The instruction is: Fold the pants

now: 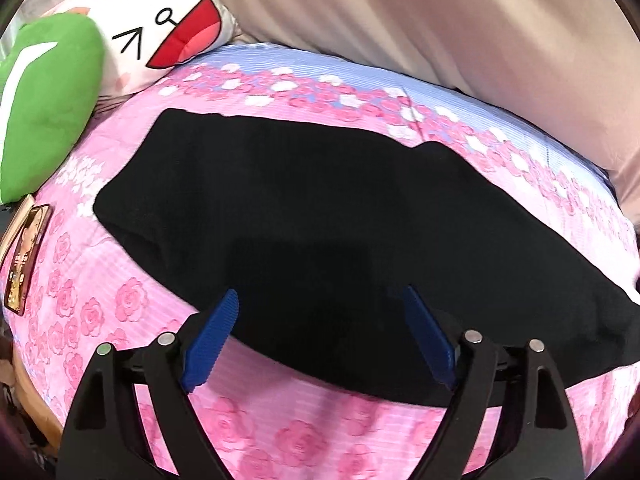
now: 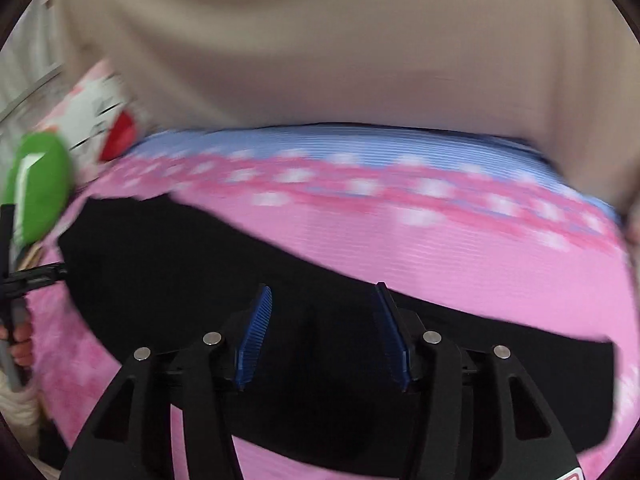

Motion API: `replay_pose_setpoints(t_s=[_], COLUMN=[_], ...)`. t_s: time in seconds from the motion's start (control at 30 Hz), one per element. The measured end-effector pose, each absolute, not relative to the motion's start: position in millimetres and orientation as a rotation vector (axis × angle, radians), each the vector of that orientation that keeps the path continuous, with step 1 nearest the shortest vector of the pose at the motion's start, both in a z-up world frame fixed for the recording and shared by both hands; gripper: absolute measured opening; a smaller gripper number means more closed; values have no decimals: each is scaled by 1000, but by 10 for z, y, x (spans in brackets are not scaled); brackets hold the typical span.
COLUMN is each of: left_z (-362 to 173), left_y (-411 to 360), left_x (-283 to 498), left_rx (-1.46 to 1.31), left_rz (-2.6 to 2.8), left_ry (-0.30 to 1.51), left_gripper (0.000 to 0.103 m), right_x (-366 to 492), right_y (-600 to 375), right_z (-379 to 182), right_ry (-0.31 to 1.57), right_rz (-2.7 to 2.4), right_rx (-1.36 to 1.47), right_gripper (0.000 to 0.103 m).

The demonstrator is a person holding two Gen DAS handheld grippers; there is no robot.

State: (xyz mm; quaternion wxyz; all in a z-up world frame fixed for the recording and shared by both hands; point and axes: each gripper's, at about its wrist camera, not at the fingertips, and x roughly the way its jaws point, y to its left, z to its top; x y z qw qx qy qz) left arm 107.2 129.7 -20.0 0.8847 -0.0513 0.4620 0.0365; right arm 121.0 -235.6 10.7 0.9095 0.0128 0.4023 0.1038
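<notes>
Two views reach me. Through the left wrist camera, my left gripper (image 1: pixel 322 300) has its jaws spread wide with nothing between them; the black pants (image 1: pixel 304 216) lie flat on the pink floral bedspread (image 1: pixel 92 312), ahead of and under the tips. A green cushion (image 1: pixel 44 104) sits far ahead to the left.

Through the blurred right wrist camera, my right gripper (image 2: pixel 322 300) also stands open, its jaws directly above the pants (image 2: pixel 200 280), gripping nothing.

black pants (image 1: pixel 320 216) lie flat, stretched lengthwise across the bedspread (image 1: pixel 280 432).
</notes>
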Motion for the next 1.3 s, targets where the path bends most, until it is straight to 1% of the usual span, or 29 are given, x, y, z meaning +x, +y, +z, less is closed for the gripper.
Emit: replay_pose_setpoints(t_s=[0.07,0.1,0.23,0.3,0.33,0.37,0.4,0.43,0.5,0.53,0.57,0.63,0.67,0.7,0.8,0.87,1.0,1.13,1.17,1.2,1.23,1.3], left_z=[-217,-228,-242,-239,-239,-241,-242,-246,-262,-286,-314,-361,-372,-378,-381,-374,-340,-325,-316,-302,-291,-275], left_y=[1387,1449,1663,1761,1793,1829,1856,1883,1907,1910,1903,1884,1873,1863,1857,1881,1966,2277,2404,2577,2695,2922], left_x=[1040,1022,975,963,961,965,973,984,1008,1035,1064,1108,1110,1104,1049,1032,1036,1046,1042,1045,1047,1062], left_rx=[-107,-110,-120,-106,-98,-88,-80,-74,-66,-64,-65,-73,-78,-80,-80,-82,-74,-87,-122,-186,-242,-356], left_rz=[68,59,51,61,66,71,71,69,62,66,69,70,64,58,46,50,85,172,176,174,169,154], left_ry=[960,963,958,945,940,934,931,928,923,925,926,938,940,940,940,939,930,928,933,946,951,954], left_gripper=[83,83,83,84,84,84,84,84,84,84,84,84,84,84,84,84,84,84,84,84,84,84], right_x=[1533,1708,2361,2649,2783,2842,2860,2830,2779,2859,2968,3104,3079,3029,2697,2443,1967,1465,1341,1254,1166,1012], right_y=[-1715,-1385,-559,-346,-241,-217,-214,-209,-142,-166,-184,-169,-169,-171,-233,-315,-620,-1108,-1154,-1156,-1169,-1189], right_z=[61,8,-164,-306,-391,-514,-544,-481,-250,-250,-367,-580,-528,-431,-83,22,-171,-204,-197,-218,-225,-265], right_ry=[855,871,914,963,995,1029,1035,1008,901,888,916,984,955,941,841,829,884,909,911,907,896,884], right_rz=[322,370,437,430,429,461,495,482,441,401,372,373,356,341,364,379,324,292,295,294,288,288], right_rx=[-18,-23,-102,-122,-124,-108,-81,-99,-154,-153,-157,-156,-157,-160,-121,-120,-135,-43,-51,-65,-75,-70], right_gripper=[53,57,69,72,69,27,14,11,11,11,11,16,23,26,27,27,27,28,32,42,50,51])
